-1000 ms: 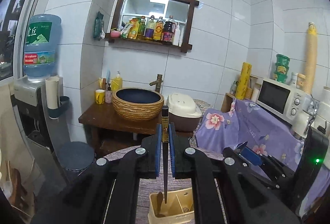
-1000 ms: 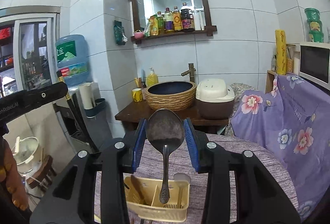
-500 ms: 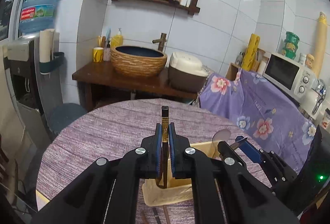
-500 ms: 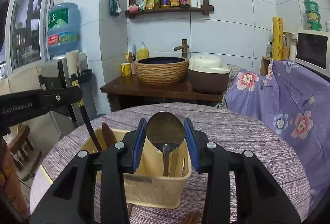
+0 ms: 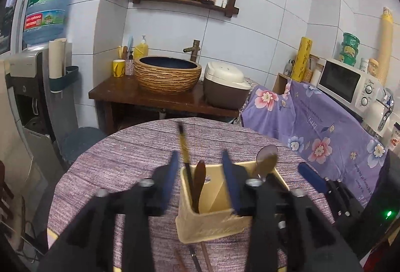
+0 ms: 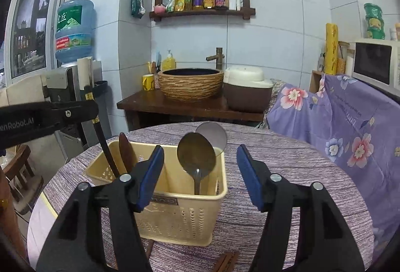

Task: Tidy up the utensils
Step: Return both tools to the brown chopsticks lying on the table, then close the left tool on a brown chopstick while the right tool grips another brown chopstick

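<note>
L gripper (image 5: 200, 167) & R gripper (image 6: 200, 167): fingers wide apart, holding nothing. Chopstick (image 5: 186, 162) & spoon (image 6: 196, 159) stand in yellow caddy (image 6: 180, 217) on table (image 6: 287, 162).

Spoons (image 6: 196, 155) in caddy (image 6: 175, 219) on table (image 6: 287, 159)

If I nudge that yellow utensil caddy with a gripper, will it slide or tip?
The utensil caddy looks like thin perforated plastic, so probably light and apt to slide on the woven tablecloth. The metal spoon and black chopstick stand well above its rim, so a high push might tip it. Push low.
</note>
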Available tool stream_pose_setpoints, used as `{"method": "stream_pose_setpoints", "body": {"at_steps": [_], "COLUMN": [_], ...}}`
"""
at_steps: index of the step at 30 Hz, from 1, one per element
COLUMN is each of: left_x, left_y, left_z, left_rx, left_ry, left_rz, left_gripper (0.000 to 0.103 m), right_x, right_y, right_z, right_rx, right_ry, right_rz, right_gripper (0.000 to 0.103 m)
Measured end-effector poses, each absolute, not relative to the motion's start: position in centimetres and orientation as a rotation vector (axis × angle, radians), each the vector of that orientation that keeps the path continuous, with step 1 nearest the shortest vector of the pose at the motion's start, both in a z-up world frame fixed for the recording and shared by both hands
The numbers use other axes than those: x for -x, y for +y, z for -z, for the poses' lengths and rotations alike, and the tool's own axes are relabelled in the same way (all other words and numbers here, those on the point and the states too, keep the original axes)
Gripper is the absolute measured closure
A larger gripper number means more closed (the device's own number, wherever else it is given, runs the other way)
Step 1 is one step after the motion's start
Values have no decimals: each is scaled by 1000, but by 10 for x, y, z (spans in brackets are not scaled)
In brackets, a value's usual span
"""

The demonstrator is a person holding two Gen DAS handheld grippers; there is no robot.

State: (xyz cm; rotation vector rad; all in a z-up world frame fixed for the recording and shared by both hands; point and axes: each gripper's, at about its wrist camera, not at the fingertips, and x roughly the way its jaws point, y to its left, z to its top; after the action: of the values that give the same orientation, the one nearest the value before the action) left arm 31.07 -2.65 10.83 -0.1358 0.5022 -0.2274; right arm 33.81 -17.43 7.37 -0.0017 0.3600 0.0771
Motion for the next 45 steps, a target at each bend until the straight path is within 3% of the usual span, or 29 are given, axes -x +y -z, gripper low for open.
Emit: {"method": "stream_pose_setpoints", "body": {"at_steps": [4, 9, 17, 35, 45], "left_x": [-283, -253, -233, -216, -229], "left_y": [-19, -10, -5, -15, -24], "left_z": [-94, -41, 38, 51, 45], "left_rx": [110, 68, 109, 83, 64], "left_ry": [534, 656, 867, 900, 894], "left_rz": [204, 178, 168, 157, 146], "left_gripper": [45, 45, 47, 47, 47], "right_x": [-311, -273, -235, -223, -220], "right_y": [-186, -195, -206, -213, -238], "right_z": [-75, -44, 35, 53, 44], "right_rx": [-20, 14, -6, 72, -127], "right_ry": [418, 565, 813, 929, 880], "right_rz": [-62, -37, 9, 136, 85], "right_gripper": [36, 24, 24, 24, 25]}}
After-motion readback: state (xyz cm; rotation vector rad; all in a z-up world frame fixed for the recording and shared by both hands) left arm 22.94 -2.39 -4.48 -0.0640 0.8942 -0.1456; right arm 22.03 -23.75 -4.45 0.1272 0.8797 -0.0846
